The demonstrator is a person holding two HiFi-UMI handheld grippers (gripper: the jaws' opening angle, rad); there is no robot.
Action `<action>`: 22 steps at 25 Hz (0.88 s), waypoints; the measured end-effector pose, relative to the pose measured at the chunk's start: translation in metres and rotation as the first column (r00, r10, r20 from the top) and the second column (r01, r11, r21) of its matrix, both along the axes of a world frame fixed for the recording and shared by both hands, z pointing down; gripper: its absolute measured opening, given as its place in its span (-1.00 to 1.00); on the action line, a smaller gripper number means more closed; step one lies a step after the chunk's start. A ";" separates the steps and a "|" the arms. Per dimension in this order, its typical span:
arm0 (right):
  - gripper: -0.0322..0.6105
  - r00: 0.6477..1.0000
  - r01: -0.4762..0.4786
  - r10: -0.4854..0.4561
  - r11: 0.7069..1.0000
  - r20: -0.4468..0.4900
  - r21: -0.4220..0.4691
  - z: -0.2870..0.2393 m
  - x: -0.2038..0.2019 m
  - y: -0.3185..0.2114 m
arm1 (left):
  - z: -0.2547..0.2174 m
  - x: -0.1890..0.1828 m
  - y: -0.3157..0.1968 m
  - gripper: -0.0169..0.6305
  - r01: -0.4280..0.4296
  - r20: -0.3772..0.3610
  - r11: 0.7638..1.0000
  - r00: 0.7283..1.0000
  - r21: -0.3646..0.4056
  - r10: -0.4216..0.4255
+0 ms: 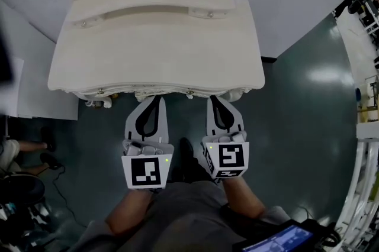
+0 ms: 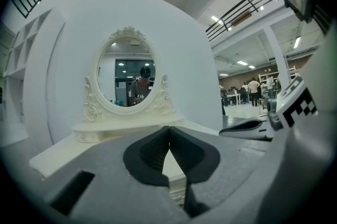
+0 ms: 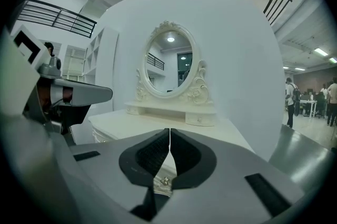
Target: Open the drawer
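A white curved wall point(image 3: 237, 49) stands far beyond both pairs of fingers. A dark glossy floor point(image 1: 296, 126) spreads beneath them and away to the right of the right pair. Straight ahead of the fingertips is a cream dressing table point(image 1: 154, 61), and its top runs from just ahead of them to the wall. At the far side of that top, well beyond the fingers, an oval mirror point(image 3: 169, 62) in a carved frame rises from a low shelf point(image 3: 174, 110).

The person's forearms point(image 1: 127, 212) come in from behind the fingers, and each hand carries one gripper, side by side and apart. The left gripper point(image 1: 155, 98) points at the table's front edge, with its tips right at that edge in the head view. Its fingers point(image 2: 150, 157) are closed tip to tip with nothing between them. The right gripper point(image 1: 214, 98) lies parallel to it and reaches the same edge. Its fingers point(image 3: 150, 157) are also pressed together, with nothing held. A marker cube point(image 1: 146, 171) sits at the rear of the left gripper, and another marker cube point(image 1: 230, 157) sits behind the right fingers.

The drawer point(image 3: 162, 174) lies under the table's front edge, just beyond the right fingertips, and is seen through the hollow below where they meet. Its front sits in line with the rest of the table's front, not pulled out. Its small metal knob point(image 3: 165, 181) shows in that same hollow, close ahead of the fingers and not gripped. A strip of the carved front point(image 2: 176, 191) also shows below the left fingertips.
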State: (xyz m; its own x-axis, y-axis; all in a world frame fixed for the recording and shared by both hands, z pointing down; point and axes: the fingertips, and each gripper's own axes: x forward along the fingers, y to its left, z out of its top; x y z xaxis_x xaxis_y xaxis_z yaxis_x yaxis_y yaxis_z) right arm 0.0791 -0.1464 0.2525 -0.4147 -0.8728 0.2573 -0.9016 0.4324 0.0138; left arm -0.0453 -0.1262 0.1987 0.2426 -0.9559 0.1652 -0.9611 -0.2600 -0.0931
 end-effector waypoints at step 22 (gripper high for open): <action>-0.85 0.999 -0.029 0.027 0.992 -0.022 -0.122 0.073 -0.042 -0.021 | 0.068 -0.042 -0.035 -0.90 -0.025 -0.044 0.990 0.999 -0.140 0.019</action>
State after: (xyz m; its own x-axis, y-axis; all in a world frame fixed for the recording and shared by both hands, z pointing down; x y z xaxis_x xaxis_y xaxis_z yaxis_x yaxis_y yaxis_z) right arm 0.0368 -0.1676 0.3255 -0.3840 -0.8454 0.3713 -0.9134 0.4065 -0.0190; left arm -0.0870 -0.1614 0.2670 0.2731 -0.9183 0.2867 -0.9573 -0.2888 -0.0129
